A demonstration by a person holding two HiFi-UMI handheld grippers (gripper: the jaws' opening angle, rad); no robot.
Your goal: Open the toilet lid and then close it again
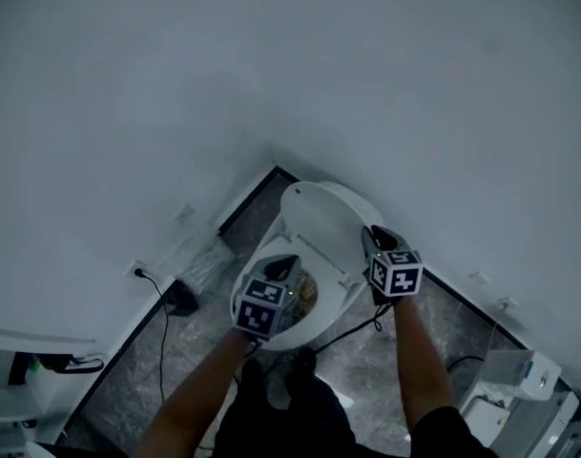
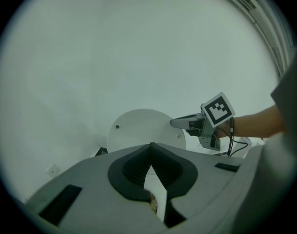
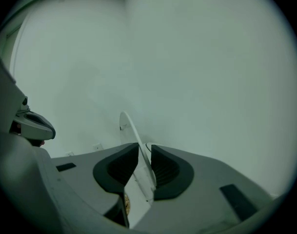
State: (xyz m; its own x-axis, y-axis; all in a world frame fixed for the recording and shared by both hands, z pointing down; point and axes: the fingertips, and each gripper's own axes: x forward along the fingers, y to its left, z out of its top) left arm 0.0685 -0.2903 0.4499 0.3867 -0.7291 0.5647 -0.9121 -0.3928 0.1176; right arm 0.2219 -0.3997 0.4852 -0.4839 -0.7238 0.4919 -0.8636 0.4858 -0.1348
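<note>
The toilet lid (image 1: 312,216) stands raised against the wall; my right gripper (image 3: 145,156) straddles its rim edge-on, jaws seemingly pinched on it, ready to guide it down; my left gripper (image 2: 150,146) hangs over the bowl (image 1: 330,308), jaws together, empty.

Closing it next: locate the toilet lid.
Head view, centre: the toilet lid stands raised behind the bowl, its right edge between the jaws of the right gripper.
</note>
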